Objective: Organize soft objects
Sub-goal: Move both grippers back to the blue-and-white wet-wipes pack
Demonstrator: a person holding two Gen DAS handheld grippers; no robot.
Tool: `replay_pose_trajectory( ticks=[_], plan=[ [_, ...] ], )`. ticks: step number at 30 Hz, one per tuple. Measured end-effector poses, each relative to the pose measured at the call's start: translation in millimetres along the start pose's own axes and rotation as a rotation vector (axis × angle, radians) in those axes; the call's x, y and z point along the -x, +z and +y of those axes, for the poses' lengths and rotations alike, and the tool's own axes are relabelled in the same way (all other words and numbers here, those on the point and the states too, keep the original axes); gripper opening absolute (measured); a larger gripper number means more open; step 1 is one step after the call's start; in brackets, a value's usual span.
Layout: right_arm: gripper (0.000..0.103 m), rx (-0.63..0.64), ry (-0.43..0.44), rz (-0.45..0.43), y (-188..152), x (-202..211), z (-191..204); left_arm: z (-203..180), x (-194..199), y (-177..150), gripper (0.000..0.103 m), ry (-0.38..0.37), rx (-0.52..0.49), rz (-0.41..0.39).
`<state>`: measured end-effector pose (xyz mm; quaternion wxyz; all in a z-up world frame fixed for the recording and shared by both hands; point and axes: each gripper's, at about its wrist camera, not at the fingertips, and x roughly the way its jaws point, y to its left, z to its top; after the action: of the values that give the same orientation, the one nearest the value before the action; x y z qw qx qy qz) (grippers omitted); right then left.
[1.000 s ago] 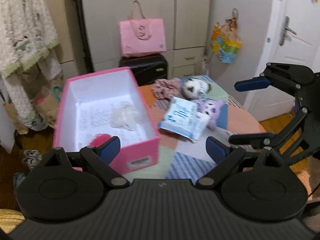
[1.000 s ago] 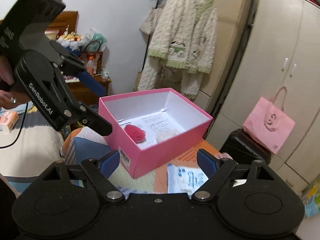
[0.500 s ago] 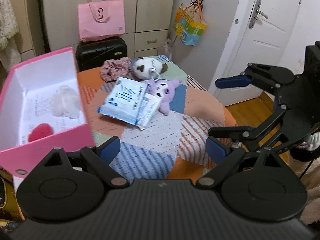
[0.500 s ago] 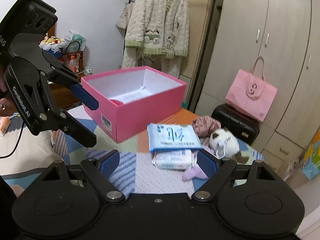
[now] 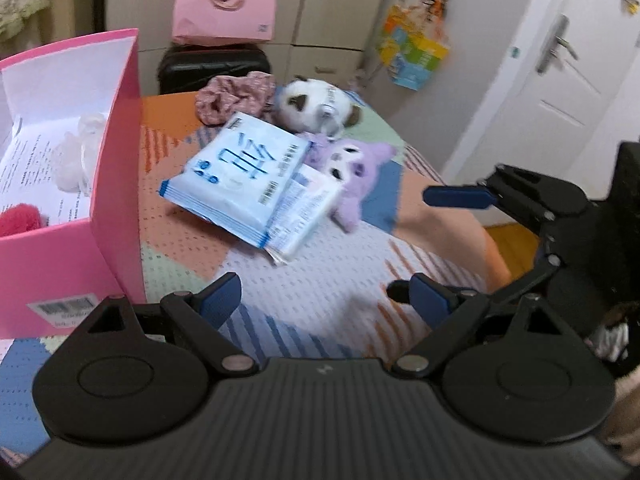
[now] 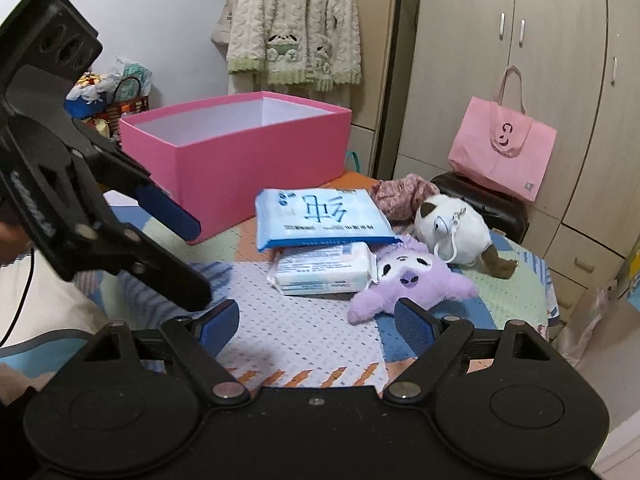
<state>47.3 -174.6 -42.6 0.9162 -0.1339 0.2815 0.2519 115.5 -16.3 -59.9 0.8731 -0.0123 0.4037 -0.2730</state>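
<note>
An open pink box (image 5: 116,216) (image 6: 240,148) stands at the left of the patchwork-covered table (image 5: 332,272); a red fluffy item (image 5: 20,220) and a white filmy one (image 5: 76,156) lie inside. Beside it a blue tissue pack (image 5: 240,176) (image 6: 320,216) rests on a white wipes pack (image 5: 308,216) (image 6: 324,268). A purple plush (image 5: 356,172) (image 6: 412,276), a white-and-brown plush (image 5: 316,108) (image 6: 452,228) and a pink scrunchie (image 5: 232,96) (image 6: 404,192) lie behind. My left gripper (image 5: 326,296) (image 6: 194,266) is open, jaws closing slightly on nothing. My right gripper (image 6: 316,318) (image 5: 436,244) is open and empty, just short of the purple plush.
A pink paper bag (image 6: 500,148) sits on a black suitcase (image 6: 480,204) behind the table, before the wardrobe (image 6: 520,60). A fluffy cardigan (image 6: 292,24) hangs past the box. A white door (image 5: 560,80) is at the right, where the table's rounded edge drops off.
Both grippers have come down and swung from the pink box toward the pile of packs and plush toys, which now look larger and closer. Neither has touched anything.
</note>
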Motion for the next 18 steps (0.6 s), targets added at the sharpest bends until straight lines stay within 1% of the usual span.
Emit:
replay_pose_trajectory(
  ticks=[5, 8, 10, 12, 14, 16, 17, 18],
  plan=[
    [0.088, 0.012, -0.02, -0.025, -1, -21, -9, 8, -11, 7, 0.09, 0.067, 0.037, -0.065],
    [0.088, 0.043, 0.003, -0.027, 6, -29, -19, 9, -13, 7, 0.089, 0.061, 0.071, -0.095],
    [0.088, 0.055, 0.026, -0.015, 13, -32, -30, 9, -13, 6, 0.089, 0.065, 0.107, -0.132],
    [0.088, 0.024, 0.034, -0.018, 21, -31, -44, 8, -14, 3, 0.089, 0.103, 0.141, -0.173],
    [0.088, -0.032, 0.066, -0.023, 28, -27, -61, 7, -18, 2, 0.088, 0.136, 0.164, -0.199],
    [0.088, -0.107, 0.1, -0.035, 36, -27, -78, 7, -21, 2, 0.077, 0.177, 0.198, -0.24],
    [0.088, -0.136, 0.12, -0.033, 40, -30, -84, 4, -23, 1, 0.074, 0.203, 0.194, -0.259],
    [0.087, -0.154, 0.138, -0.023, 43, -36, -87, -1, -26, 0, 0.066, 0.243, 0.183, -0.277]
  ],
)
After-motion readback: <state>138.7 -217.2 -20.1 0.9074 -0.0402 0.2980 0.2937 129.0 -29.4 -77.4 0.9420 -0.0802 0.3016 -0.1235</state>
